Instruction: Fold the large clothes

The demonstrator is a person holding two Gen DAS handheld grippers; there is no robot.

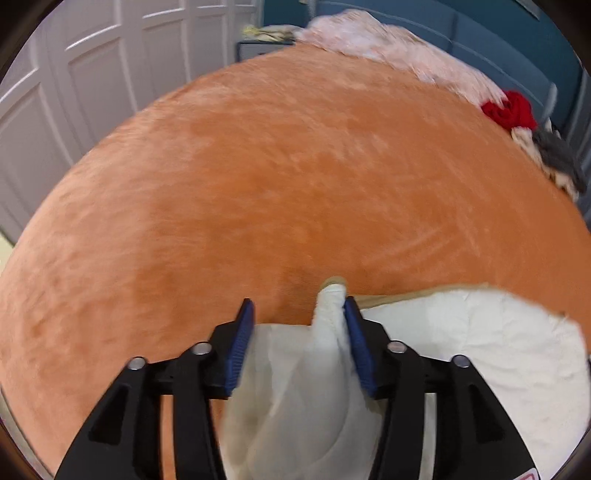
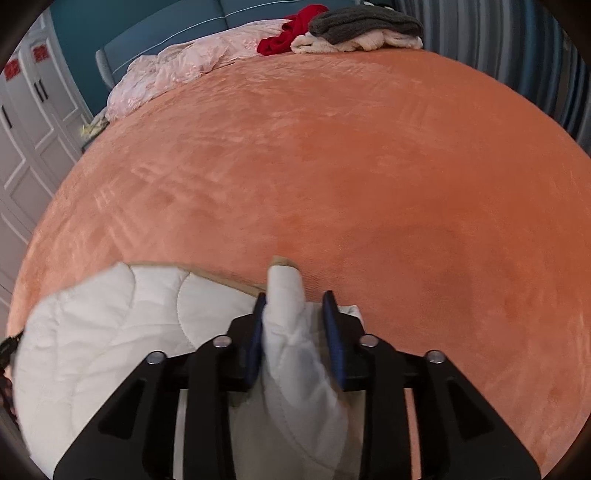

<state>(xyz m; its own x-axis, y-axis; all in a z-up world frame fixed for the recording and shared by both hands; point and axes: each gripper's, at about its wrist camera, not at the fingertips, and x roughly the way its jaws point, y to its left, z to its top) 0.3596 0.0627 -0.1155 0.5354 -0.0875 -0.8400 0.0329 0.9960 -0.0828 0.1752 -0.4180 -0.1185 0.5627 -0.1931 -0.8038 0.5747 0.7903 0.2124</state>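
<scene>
A white quilted garment (image 1: 461,332) (image 2: 110,314) lies at the near edge of a bed covered in an orange plush blanket (image 1: 295,166) (image 2: 369,166). My left gripper (image 1: 298,302) stands open. A raised fold of the garment leans on its right blue pad, and the left pad is clear of the cloth. My right gripper (image 2: 295,294) is open too. A raised corner of the same garment stands between its pads, against the left one, with a gap to the right one. Both grippers point down at the garment's far edge.
At the head of the bed lie a crumpled pink quilt (image 1: 369,40) (image 2: 177,62), a red garment (image 1: 511,109) (image 2: 291,31) and grey and cream clothes (image 1: 554,155) (image 2: 362,20). White wardrobe doors (image 1: 74,74) stand to the left. A blue headboard (image 2: 166,22) is behind.
</scene>
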